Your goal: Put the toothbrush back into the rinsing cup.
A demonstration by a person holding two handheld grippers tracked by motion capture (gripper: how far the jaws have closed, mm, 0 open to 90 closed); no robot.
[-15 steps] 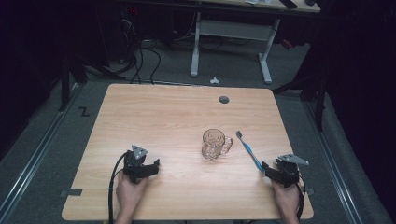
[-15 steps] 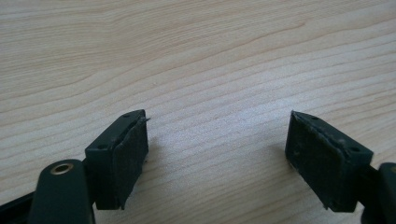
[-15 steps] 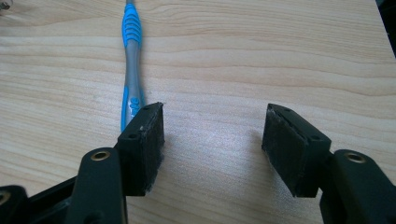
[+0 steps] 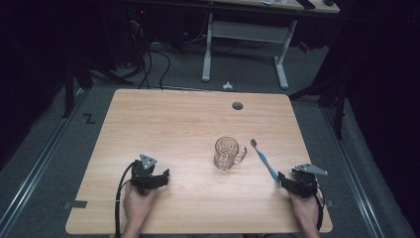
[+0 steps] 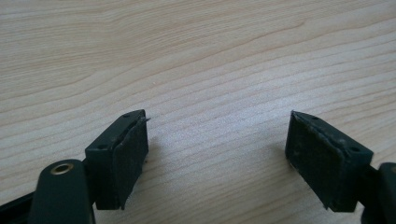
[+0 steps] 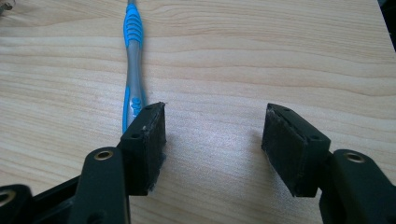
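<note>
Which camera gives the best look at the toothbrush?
The high view: it shows the whole toothbrush, head to handle end, beside the mug. The right gripper view shows its blue-grey handle close up, partly behind one jaw.

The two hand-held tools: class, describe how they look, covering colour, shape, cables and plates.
Both tools are black. The left tool carries a grey three-cornered plate on top and trails a black cable along the forearm. The right tool has a similar grey plate. Each ends in two blocky black jaws with flat, worn pads, fixed by brass-coloured pins. No sleeves show.
</note>
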